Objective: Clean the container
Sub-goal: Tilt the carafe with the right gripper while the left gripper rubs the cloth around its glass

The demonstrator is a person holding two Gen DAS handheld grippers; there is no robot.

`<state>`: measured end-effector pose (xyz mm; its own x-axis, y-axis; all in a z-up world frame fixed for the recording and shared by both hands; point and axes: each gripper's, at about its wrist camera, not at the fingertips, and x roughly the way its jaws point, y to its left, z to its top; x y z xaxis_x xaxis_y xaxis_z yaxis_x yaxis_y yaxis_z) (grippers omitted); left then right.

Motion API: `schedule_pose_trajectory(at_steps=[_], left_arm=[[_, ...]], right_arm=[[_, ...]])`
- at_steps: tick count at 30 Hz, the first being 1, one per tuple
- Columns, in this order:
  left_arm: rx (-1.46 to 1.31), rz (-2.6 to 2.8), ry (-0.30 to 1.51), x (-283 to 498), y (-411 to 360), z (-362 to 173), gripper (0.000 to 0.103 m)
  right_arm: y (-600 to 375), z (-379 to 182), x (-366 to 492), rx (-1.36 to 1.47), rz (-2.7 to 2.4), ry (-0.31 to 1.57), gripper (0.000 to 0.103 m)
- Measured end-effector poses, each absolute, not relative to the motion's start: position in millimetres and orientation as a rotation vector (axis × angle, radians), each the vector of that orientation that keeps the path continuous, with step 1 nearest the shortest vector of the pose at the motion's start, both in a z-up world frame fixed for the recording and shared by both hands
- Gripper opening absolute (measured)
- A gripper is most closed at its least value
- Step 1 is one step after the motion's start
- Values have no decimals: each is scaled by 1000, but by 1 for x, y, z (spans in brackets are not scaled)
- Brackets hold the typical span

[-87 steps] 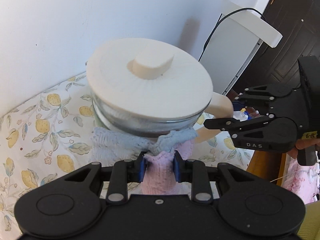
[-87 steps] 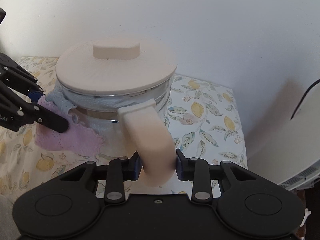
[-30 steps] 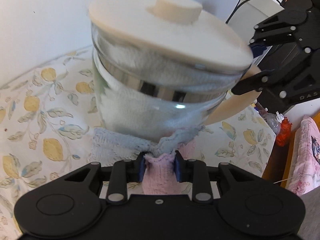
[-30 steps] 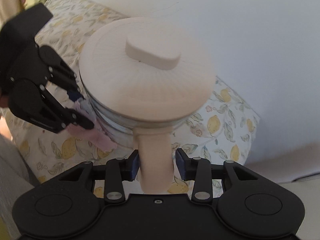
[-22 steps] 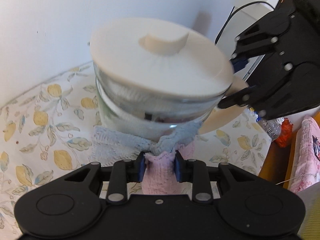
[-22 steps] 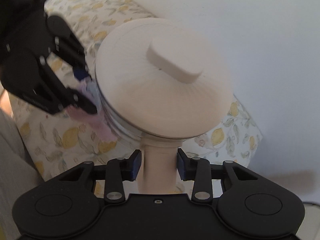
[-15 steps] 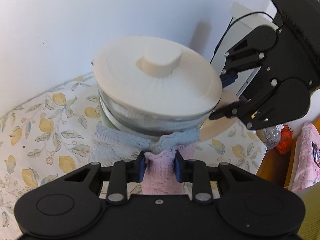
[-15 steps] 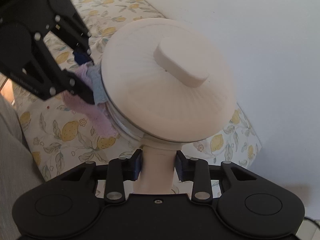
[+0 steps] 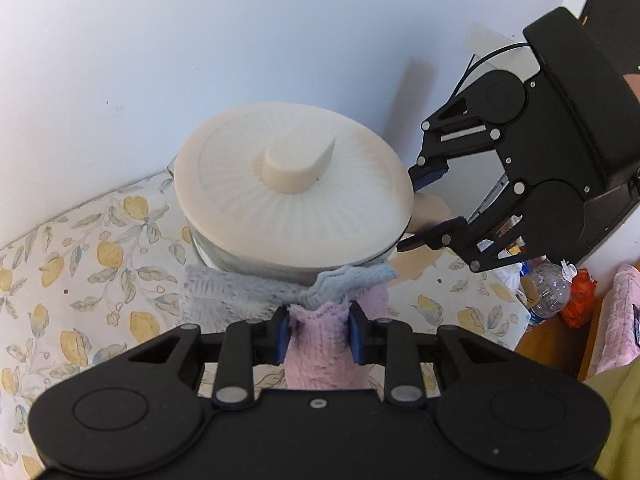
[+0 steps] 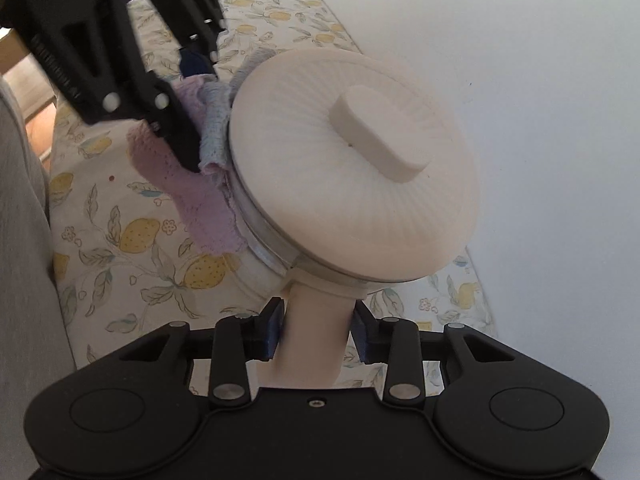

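A glass container (image 9: 224, 256) with a cream ribbed lid (image 9: 292, 188) and a cream handle (image 10: 316, 340) stands on the lemon-print cloth (image 9: 100, 256). My left gripper (image 9: 319, 332) is shut on a pink and blue knitted cloth (image 9: 320, 344), pressed against the container's near side under the lid rim. My right gripper (image 10: 316, 334) is shut on the handle and holds the container, which appears tilted in the right wrist view; the lid (image 10: 352, 184) and the cloth (image 10: 200, 176) show there too.
A white wall (image 9: 200, 60) rises right behind the container. A plastic bottle (image 9: 548, 288) and orange wrapper (image 9: 578, 300) lie at the right, past the table's edge. A dark door (image 9: 616, 12) and white appliance (image 9: 492, 40) stand at the far right.
The left gripper with the cloth has risen from low on the glass wall to just under the lid rim. The right gripper has swung around while holding the handle.
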<state>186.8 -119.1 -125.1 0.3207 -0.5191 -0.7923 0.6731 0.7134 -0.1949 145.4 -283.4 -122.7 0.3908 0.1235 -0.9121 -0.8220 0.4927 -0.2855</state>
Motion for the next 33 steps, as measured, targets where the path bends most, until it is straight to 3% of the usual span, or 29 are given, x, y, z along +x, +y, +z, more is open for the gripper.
schedule_pose_trajectory(at_steps=[11, 33], left_arm=[[113, -742, 1060, 198, -120, -167, 27], [120, -673, 1100, 193, -142, -202, 27]], right_arm=[[-292, -118, 153, -855, 762, 1004, 41], [-293, -125, 175, -1052, 1032, 917, 44]])
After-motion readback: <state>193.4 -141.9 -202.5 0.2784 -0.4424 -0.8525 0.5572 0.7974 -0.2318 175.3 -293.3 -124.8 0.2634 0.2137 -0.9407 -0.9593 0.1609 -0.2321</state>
